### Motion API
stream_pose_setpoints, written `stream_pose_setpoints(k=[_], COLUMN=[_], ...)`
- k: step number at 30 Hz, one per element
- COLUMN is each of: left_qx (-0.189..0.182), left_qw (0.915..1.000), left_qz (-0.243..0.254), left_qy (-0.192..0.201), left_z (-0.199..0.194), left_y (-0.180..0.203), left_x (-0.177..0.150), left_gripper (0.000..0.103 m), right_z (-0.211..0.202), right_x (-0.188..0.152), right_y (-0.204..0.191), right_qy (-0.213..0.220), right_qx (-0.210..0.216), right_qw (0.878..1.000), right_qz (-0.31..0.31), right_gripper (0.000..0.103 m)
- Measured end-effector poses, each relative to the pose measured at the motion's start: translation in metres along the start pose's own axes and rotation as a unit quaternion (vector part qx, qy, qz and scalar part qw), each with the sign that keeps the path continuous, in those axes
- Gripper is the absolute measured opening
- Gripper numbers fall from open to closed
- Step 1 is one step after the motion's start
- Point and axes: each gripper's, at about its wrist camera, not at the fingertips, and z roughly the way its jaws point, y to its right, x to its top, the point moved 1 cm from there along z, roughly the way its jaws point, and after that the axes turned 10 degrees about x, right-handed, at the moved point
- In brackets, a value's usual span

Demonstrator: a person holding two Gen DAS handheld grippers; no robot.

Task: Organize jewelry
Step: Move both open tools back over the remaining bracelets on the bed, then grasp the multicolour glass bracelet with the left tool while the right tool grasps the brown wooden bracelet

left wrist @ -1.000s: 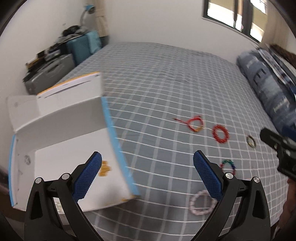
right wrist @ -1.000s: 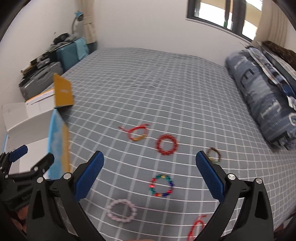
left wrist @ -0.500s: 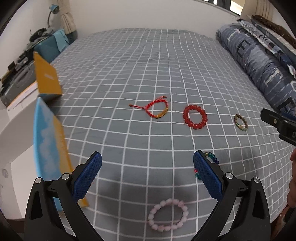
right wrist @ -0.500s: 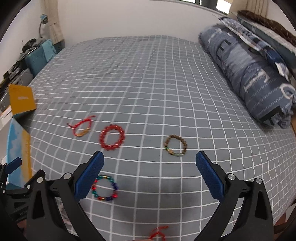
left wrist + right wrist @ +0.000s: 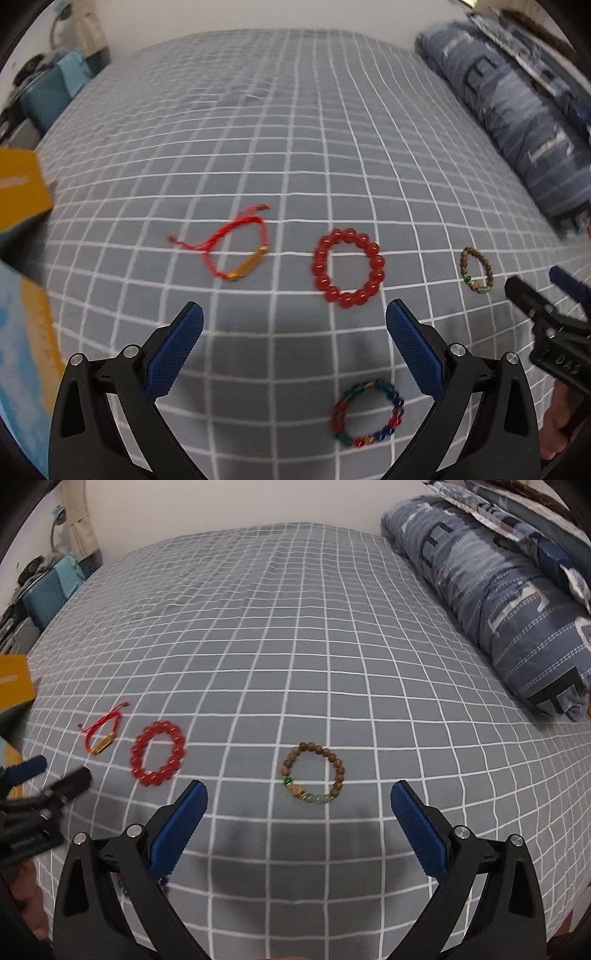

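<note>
left gripper and right gripper: jaws wide apart, empty, above the bed. brown bracelet lies ahead of the right gripper; red bracelet and cord bracelet ahead of the left; multicolour bracelet under it.

A home bedroom: a bed with grey checked sheet, a rolled blue duvet alongside.
</note>
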Motion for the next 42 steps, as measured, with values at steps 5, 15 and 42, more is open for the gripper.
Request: stream_pose_setpoints(k=[5, 15, 42], left_qx=[0.014, -0.002, -0.022], left_qw=[0.9993, 0.9973, 0.9958], left_qz=[0.032, 0.055, 0.043], left_qy=[-0.013, -0.05, -0.077], left_z=[0.018, 0.03, 0.02], left_y=[0.026, 0.047, 0.034], left_x=[-0.009, -0.051, -0.078], left_gripper=[0.097, 0.097, 0.014], right_z=[0.02, 0.064, 0.095], right_x=[0.003, 0.0, 0.004], right_y=[0.01, 0.023, 0.033], right_qy=[-0.008, -0.039, -0.064], right_qx=[-0.011, -0.004, -0.022], right_qw=[1.0, 0.999, 0.997], right_qz=[0.003, 0.02, 0.039], right_gripper=[0.095, 0.095, 0.013])
